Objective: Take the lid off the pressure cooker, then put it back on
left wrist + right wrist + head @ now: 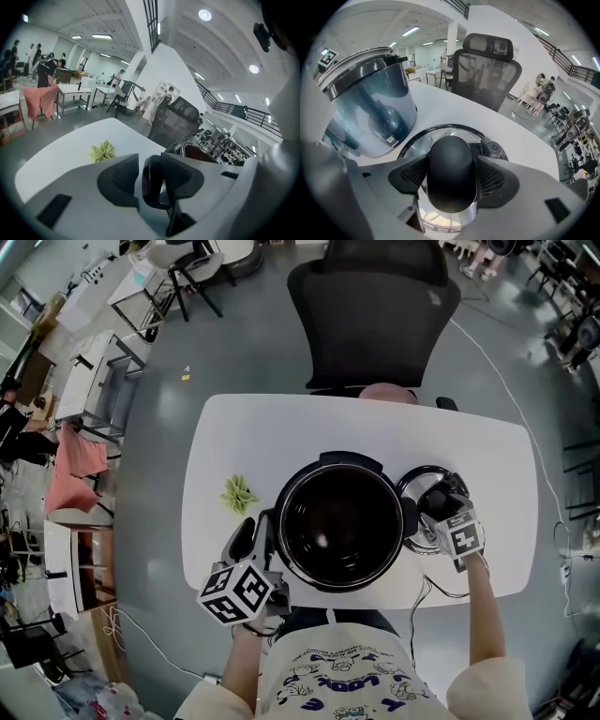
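The pressure cooker (339,585) stands open at the middle of the white table (281,427), with its dark interior exposed. The lid (420,143) lies flat on the table just to the right of the cooker body. It is off the pot rim, handle side up.

Right gripper (451,161): it points steeply down over the lid. The black lid handle (451,173) sits squarely between the two fingers. The ribbed pads (413,175) stand close on either side of it, spread wide and not visibly pressing. The lid's valve (492,148) lies just beyond the right-hand finger.

Left gripper (150,159): it is positioned at the cooker's left side. Its fingers are clamped on the black side handle (153,183), which fills the gap between them.

A green folded-paper object (238,493) lies on the table to the left of the cooker, apart from both grippers. A black office chair (375,315) stands behind the table.
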Available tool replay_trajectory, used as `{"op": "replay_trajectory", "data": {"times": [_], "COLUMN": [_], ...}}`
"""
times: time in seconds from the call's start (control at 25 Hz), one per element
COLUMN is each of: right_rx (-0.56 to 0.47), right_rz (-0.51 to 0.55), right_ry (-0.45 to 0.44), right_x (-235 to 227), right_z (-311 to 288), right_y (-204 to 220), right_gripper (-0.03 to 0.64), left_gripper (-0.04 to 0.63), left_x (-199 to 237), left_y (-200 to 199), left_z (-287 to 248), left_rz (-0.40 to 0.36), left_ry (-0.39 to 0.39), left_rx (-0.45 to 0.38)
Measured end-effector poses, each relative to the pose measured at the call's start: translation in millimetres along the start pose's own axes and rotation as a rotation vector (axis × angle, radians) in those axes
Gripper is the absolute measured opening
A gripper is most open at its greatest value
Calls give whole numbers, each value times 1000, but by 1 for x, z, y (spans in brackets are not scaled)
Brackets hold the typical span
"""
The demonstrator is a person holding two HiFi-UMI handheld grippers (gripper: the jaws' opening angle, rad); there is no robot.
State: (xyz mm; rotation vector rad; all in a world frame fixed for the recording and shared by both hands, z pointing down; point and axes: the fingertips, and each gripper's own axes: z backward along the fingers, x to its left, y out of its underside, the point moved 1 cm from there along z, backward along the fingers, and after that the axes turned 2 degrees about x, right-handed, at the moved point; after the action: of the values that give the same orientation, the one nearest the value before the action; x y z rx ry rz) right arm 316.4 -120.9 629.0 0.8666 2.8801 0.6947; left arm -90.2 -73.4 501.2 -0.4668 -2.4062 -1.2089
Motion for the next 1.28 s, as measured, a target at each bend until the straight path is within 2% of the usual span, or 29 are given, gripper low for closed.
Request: {"op": "replay_trajectory", "data": {"times": [0.24,0.36,1.28], "right_rx": [55,65,86], "right_rz": [12,7,20], "right_ry": [-116,-142,-145], "right_x": [1,0,-4], "right_z": [-5,-7,5], "right_y": [1,2,4], "right_gripper": [313,310,295], "left_gripper": [158,158,143], "left_x": [0,0,-7], "left_y": [-2,-1,-3], "left_z": [1,-1,1], "left_rz": [-12,-9,-71], "left_ry": [-14,-15,-66], "left_rx": [-5,-2,-2]}}
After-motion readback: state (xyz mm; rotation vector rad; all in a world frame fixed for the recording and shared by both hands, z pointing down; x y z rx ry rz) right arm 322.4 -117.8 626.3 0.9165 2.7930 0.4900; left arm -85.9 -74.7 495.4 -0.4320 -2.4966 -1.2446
